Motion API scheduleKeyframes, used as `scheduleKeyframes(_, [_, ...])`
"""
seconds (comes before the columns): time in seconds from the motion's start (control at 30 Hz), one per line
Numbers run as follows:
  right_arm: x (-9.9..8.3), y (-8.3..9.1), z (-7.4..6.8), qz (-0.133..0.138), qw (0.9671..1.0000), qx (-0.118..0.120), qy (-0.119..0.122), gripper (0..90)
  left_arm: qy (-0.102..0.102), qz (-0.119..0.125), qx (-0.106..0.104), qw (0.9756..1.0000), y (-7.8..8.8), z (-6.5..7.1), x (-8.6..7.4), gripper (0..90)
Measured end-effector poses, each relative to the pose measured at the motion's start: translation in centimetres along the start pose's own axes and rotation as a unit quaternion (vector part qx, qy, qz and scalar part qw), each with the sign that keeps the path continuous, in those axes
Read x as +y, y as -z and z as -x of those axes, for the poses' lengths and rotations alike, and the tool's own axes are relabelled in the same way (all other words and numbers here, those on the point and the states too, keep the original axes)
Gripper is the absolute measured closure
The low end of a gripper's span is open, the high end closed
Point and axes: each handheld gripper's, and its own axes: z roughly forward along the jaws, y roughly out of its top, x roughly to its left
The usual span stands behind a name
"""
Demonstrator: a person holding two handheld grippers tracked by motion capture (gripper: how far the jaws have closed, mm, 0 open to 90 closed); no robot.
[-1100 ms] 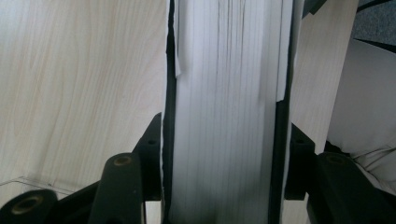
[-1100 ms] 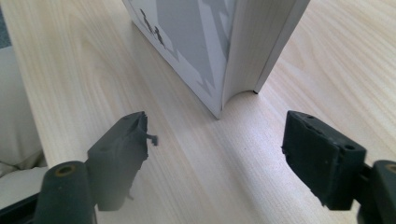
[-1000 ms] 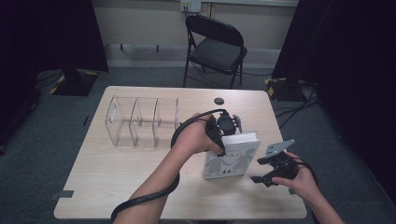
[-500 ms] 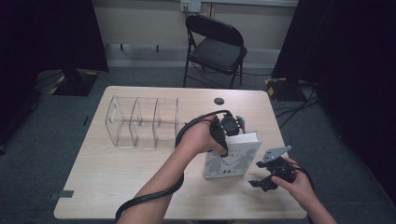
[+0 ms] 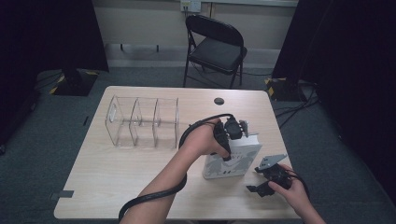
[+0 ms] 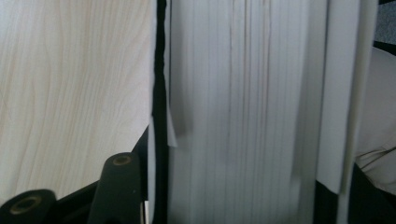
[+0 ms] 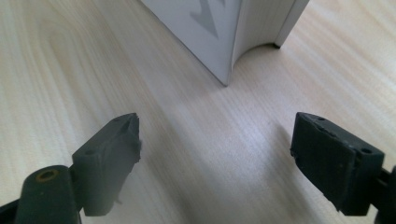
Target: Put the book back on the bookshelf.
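Overhead, the left gripper clamps the top of a white book standing upright right of centre on the table, the right gripper just beside it. Close up, the left gripper's view shows page edges between its jaws. Lastly, the right gripper gapes empty, the book just beyond.

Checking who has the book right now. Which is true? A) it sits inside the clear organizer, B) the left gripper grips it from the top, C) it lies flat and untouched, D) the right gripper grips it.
B: the left gripper clamps the top of the upright book, while the right gripper stands open over bare table.
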Motion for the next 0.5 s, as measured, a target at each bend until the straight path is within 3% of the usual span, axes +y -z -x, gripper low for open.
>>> scheduleKeyframes(0.07, [-0.2, -0.2, 0.0, 0.001, 1.0000, 0.003, -0.002, 15.2, -0.001, -0.001, 0.001, 1.0000, 0.0, 0.0, 0.0, 48.7])
scheduleKeyframes(0.27, [-0.7, -0.7, -0.4, 0.025, 0.9994, -0.024, -0.004, 13.3, -0.008, -0.009, 0.009, 0.9999, -0.3, 0.1, 0.1, 47.4])
scheduleKeyframes(0.5, [-1.4, -1.1, -0.8, 0.070, 0.9968, -0.035, -0.018, 12.3, -0.009, -0.001, 0.011, 0.9999, -0.5, 0.0, -0.1, 45.6])
